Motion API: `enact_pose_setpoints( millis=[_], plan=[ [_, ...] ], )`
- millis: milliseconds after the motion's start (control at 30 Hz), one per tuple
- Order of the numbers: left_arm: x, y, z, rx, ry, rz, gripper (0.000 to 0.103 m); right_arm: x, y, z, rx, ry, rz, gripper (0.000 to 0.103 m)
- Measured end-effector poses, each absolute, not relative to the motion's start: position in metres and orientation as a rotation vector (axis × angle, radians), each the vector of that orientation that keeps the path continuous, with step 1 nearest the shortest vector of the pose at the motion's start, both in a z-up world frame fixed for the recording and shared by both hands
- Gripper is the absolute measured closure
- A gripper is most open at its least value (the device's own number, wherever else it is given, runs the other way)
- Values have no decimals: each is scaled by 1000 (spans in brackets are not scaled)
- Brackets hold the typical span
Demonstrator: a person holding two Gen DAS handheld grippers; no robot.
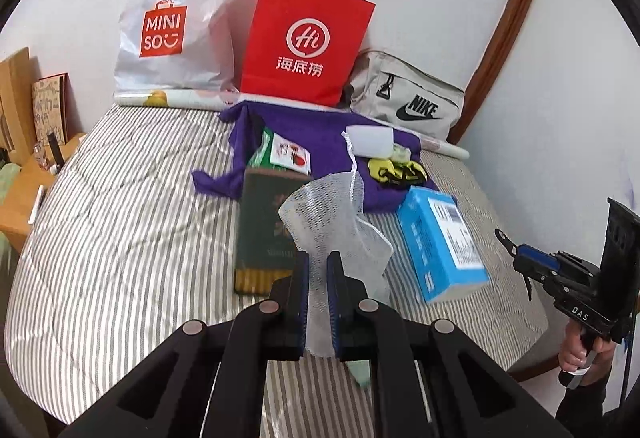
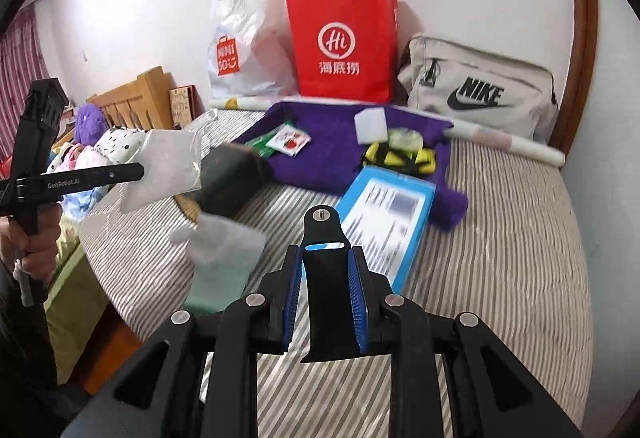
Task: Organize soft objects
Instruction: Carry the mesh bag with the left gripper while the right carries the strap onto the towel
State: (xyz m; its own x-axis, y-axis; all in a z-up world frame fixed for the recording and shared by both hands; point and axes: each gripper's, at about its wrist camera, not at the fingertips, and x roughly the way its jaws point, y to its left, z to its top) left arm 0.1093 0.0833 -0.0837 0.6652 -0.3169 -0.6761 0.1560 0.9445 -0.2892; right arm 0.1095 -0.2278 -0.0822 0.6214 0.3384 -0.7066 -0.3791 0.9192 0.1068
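My left gripper point(image 1: 318, 266) is shut on a white mesh bag point(image 1: 332, 222) and holds it above the striped bed; the bag also shows in the right wrist view point(image 2: 164, 166) at the left. My right gripper point(image 2: 325, 258) is shut on a black strap-like piece point(image 2: 322, 278) with a metal stud, held above the bed. A purple cloth point(image 1: 320, 142) lies at the back with a white sponge block point(image 1: 370, 140), a yellow-black item point(image 1: 394, 172) and a small packet point(image 1: 290, 154) on it. A pale green soft piece point(image 2: 218, 270) lies near the bed's front edge.
A blue box point(image 1: 440, 242) and a dark green box point(image 1: 266, 234) lie mid-bed. A white Miniso bag point(image 1: 176, 22), a red paper bag point(image 1: 304, 38) and a grey Nike bag point(image 1: 408, 98) lean on the wall. A wooden headboard point(image 2: 136, 98) stands left.
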Motion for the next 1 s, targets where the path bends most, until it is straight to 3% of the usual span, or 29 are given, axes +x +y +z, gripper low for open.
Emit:
enact_pose_setpoints(
  millis=[433, 1000],
  plan=[
    [170, 86, -73, -204, 811, -228, 94, 196, -207, -70, -70, 773, 451, 80],
    [274, 72, -96, -205, 902, -240, 94, 314, -223, -107, -69, 855, 335, 80]
  ],
)
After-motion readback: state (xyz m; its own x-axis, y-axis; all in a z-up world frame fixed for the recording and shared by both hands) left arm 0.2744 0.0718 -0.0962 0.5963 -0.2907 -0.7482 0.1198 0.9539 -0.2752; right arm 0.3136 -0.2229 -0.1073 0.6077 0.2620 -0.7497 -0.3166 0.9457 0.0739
